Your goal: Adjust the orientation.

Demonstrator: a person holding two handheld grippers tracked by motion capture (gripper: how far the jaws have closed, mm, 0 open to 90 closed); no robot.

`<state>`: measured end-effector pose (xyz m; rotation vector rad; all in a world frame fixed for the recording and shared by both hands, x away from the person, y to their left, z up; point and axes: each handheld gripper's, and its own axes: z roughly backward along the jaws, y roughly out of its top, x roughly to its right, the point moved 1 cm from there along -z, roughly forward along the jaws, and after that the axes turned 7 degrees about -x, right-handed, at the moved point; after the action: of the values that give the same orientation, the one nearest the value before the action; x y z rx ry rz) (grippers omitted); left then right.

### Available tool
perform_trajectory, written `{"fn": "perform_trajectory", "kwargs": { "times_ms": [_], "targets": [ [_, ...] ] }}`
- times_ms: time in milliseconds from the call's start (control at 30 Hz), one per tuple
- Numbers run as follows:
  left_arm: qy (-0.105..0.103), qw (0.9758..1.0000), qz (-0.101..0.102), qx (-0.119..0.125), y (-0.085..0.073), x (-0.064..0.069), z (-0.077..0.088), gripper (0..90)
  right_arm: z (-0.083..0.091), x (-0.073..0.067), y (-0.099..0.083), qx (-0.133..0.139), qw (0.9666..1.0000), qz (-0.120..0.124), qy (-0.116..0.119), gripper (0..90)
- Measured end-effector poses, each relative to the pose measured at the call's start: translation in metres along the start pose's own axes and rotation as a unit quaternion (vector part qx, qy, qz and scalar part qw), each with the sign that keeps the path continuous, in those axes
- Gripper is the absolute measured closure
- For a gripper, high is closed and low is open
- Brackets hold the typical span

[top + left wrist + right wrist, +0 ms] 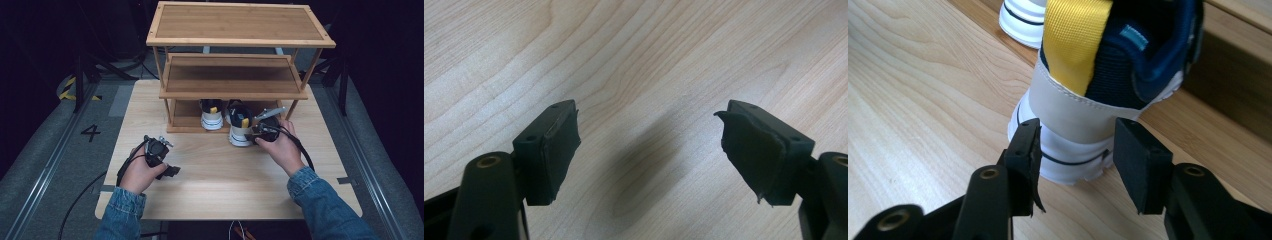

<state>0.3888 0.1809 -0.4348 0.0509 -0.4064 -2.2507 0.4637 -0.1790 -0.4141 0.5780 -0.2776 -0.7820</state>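
- The wooden rack (235, 70) stands just beyond the right gripper (260, 131).
- The right hand (281, 150) reaches forward, wrist low over the table (220, 190).
- The sneaker (1088, 100) has its heel between the right gripper's half-open jaws, pads not pressing.
- The left gripper (649, 150) rests pointing down, jaws wide, empty.
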Motion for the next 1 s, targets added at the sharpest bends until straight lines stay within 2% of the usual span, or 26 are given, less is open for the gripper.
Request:
{"fn": "perform_trajectory", "kwargs": {
  "times_ms": [100,133,333,500,633,800,900,1000],
  "targets": [
    [-0.001,1.0,0.0,0.001,-0.001,0.0,0.0,23.7,-0.005,-0.001,0.001,-0.004,1.0,-0.005,-0.004,56.9],
    [-0.001,1.0,0.001,0.003,-0.002,0.0,0.001,23.7,-0.006,0.0,0.003,-0.009,0.9998,-0.004,-0.014,58.9],
    [0.002,1.0,0.006,0.003,-0.008,0.0,0.002,23.8,-0.01,0.005,0.005,-0.002,0.9998,-0.02,-0.005,58.5],
    [0.001,0.9999,0.013,0.003,-0.014,0.0,0.005,23.8,-0.017,0.01,0.011,0.006,0.9996,-0.025,-0.01,58.3],
    [0.003,0.9998,0.018,0.003,-0.019,-0.001,0.005,23.8,-0.026,0.012,0.017,0.016,0.9994,-0.024,-0.018,55.1],
    [0.004,0.9997,0.024,0.004,-0.025,-0.002,0.006,23.8,-0.033,0.016,0.021,0.022,0.9991,-0.02,-0.029,57.5],
    [0.006,0.9996,0.029,0.004,-0.029,-0.003,0.007,24.0,-0.037,0.018,0.024,0.026,0.999,-0.025,-0.026,57.1],
    [0.007,0.9995,0.031,0.005,-0.031,-0.003,0.009,24.2,-0.041,0.019,0.028,0.028,0.9988,-0.02,-0.035,57.2]
  ]
}}
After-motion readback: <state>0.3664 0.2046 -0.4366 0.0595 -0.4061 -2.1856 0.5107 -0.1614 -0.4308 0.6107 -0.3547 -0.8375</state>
